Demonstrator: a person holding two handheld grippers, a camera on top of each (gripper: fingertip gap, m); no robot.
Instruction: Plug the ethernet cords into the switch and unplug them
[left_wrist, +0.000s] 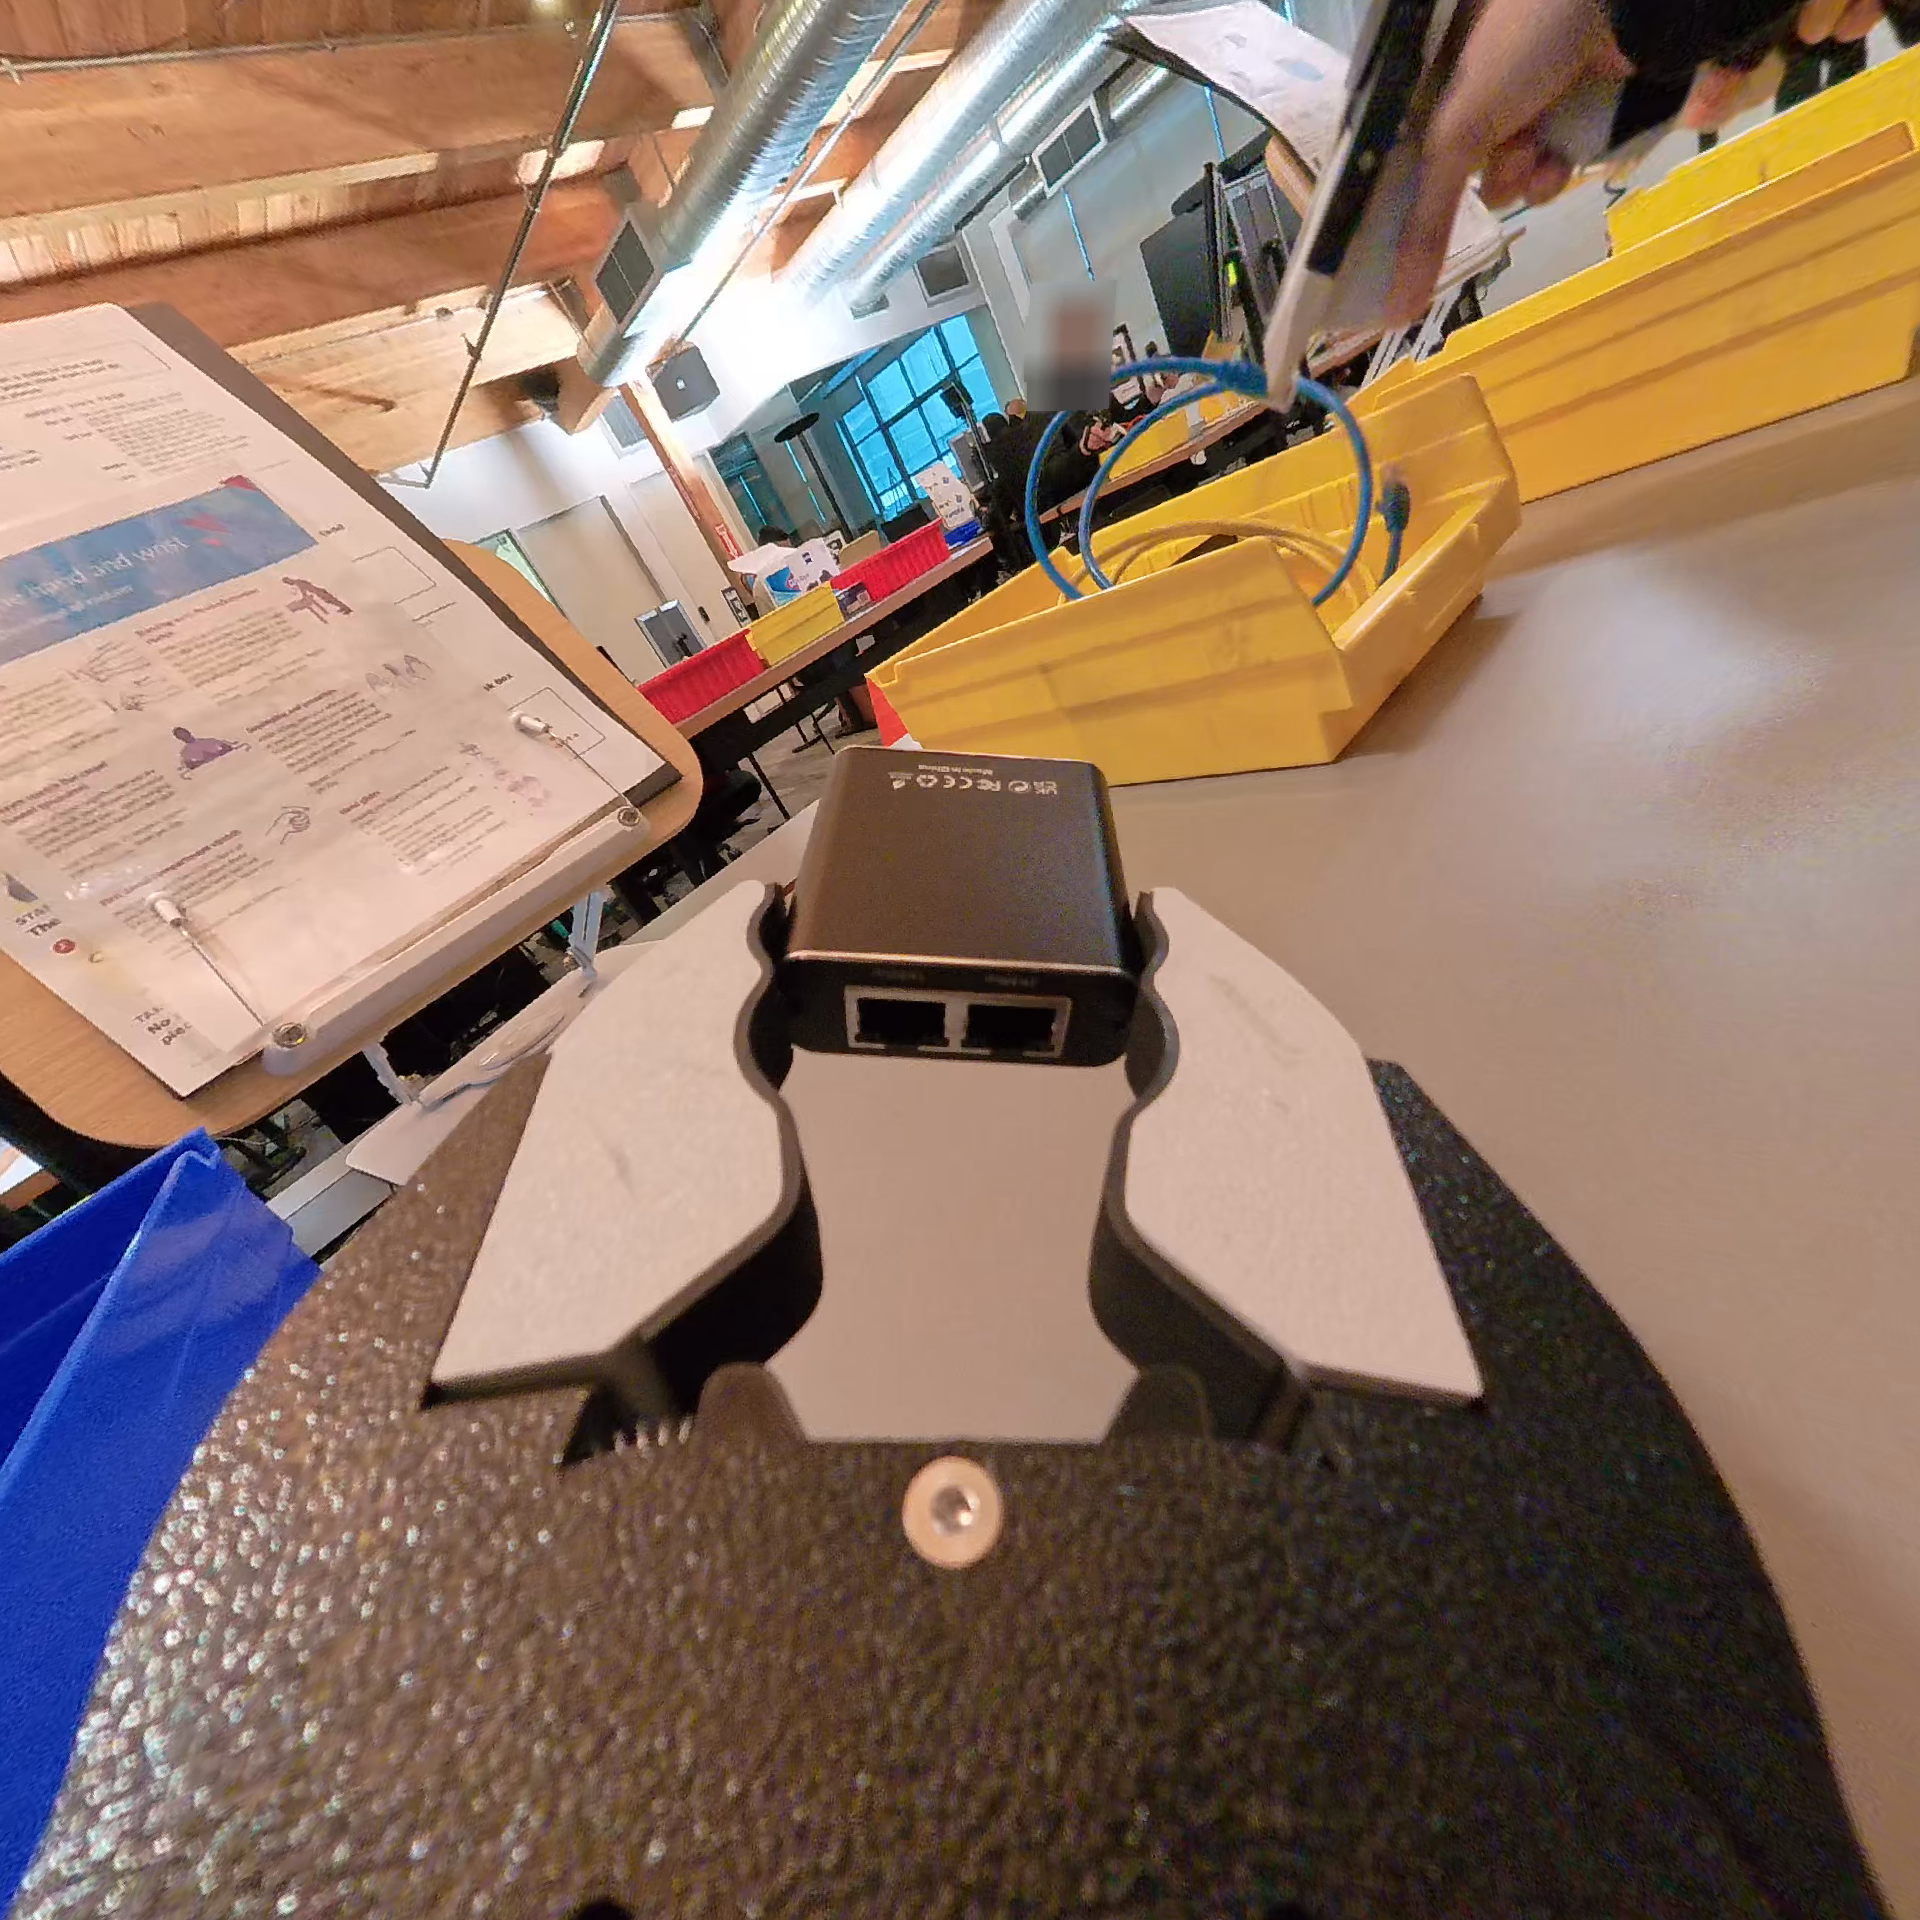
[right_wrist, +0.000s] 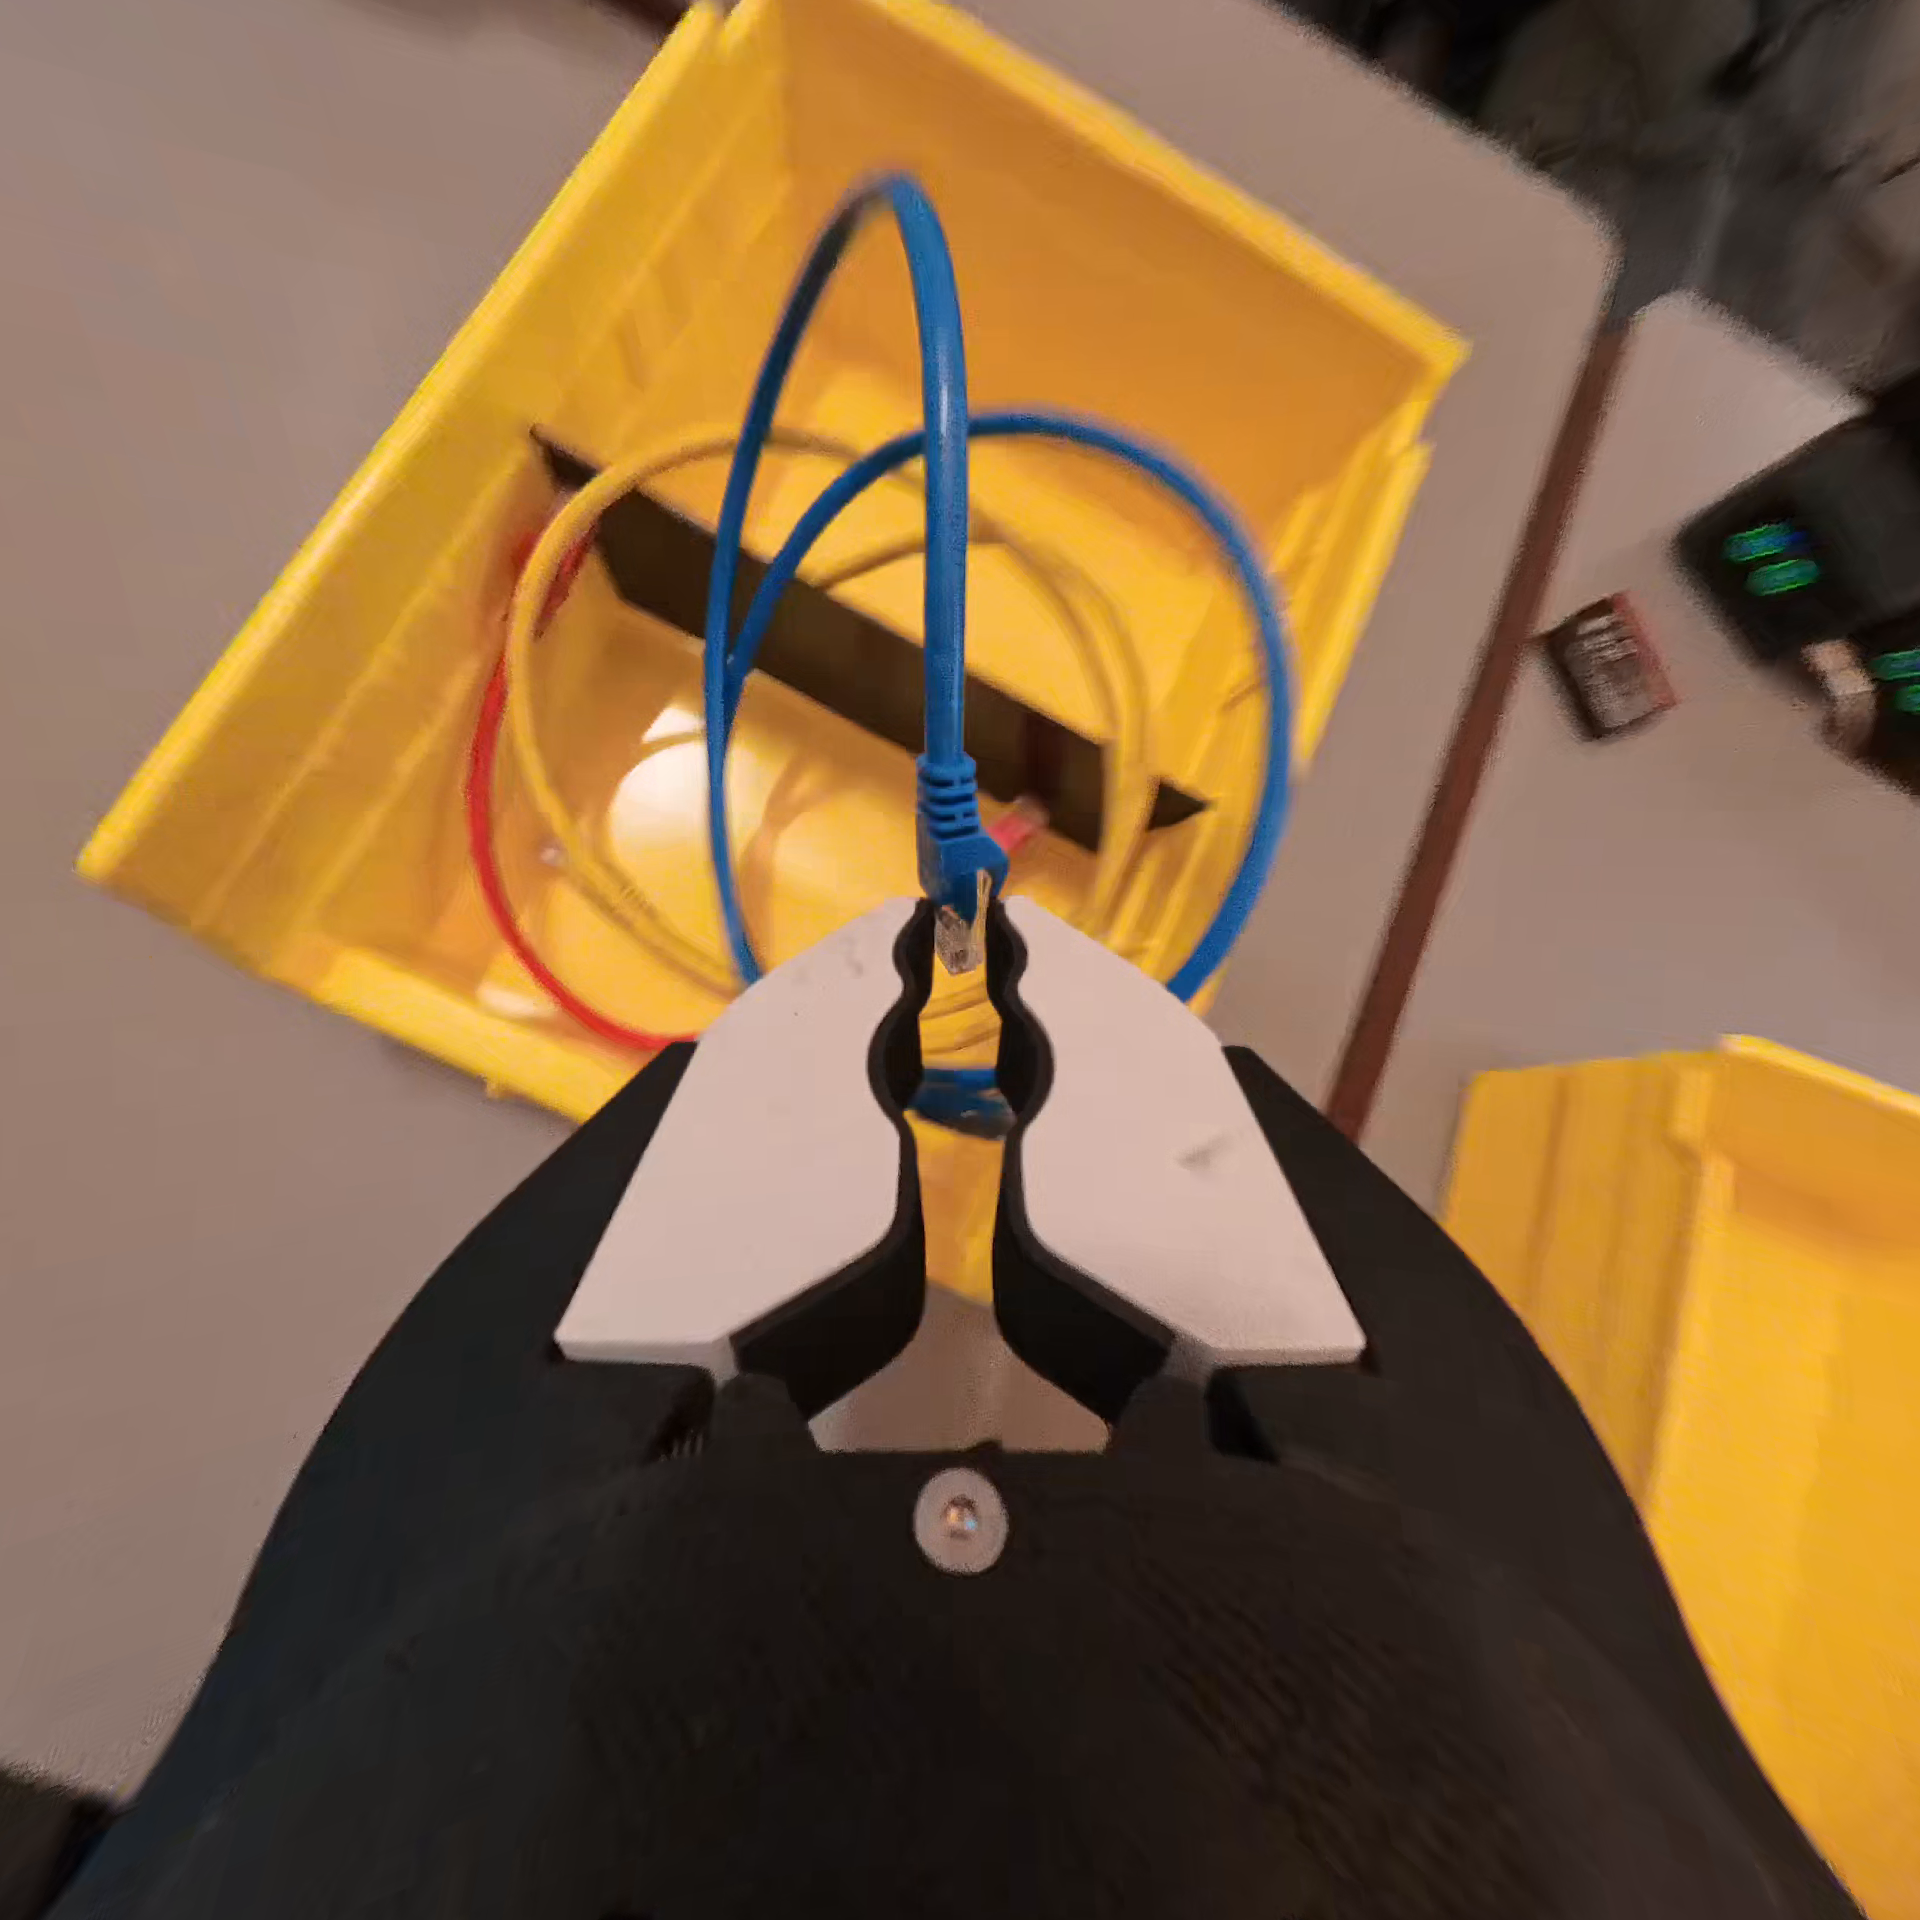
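My left gripper (left_wrist: 958, 940) is shut on a small black switch (left_wrist: 956, 894), gripping its two sides, with its two empty ports facing the camera. My right gripper (right_wrist: 961, 925) is shut on the clear plug of a blue ethernet cord (right_wrist: 940, 499) and holds it above a yellow bin (right_wrist: 343, 665). The cord loops upward and down into the bin. In the left wrist view the right gripper (left_wrist: 1283, 390) is far off at the upper right, with the blue cord (left_wrist: 1361, 488) hanging over the yellow bin (left_wrist: 1195, 655).
The bin holds a yellow cord (right_wrist: 582, 499), a red cord (right_wrist: 488, 831) and a black divider (right_wrist: 831, 634). Another yellow bin (right_wrist: 1714, 1299) is at the right. An instruction board (left_wrist: 260, 675) and a blue bin (left_wrist: 114, 1351) stand at the left. More yellow bins (left_wrist: 1714, 291) are behind.
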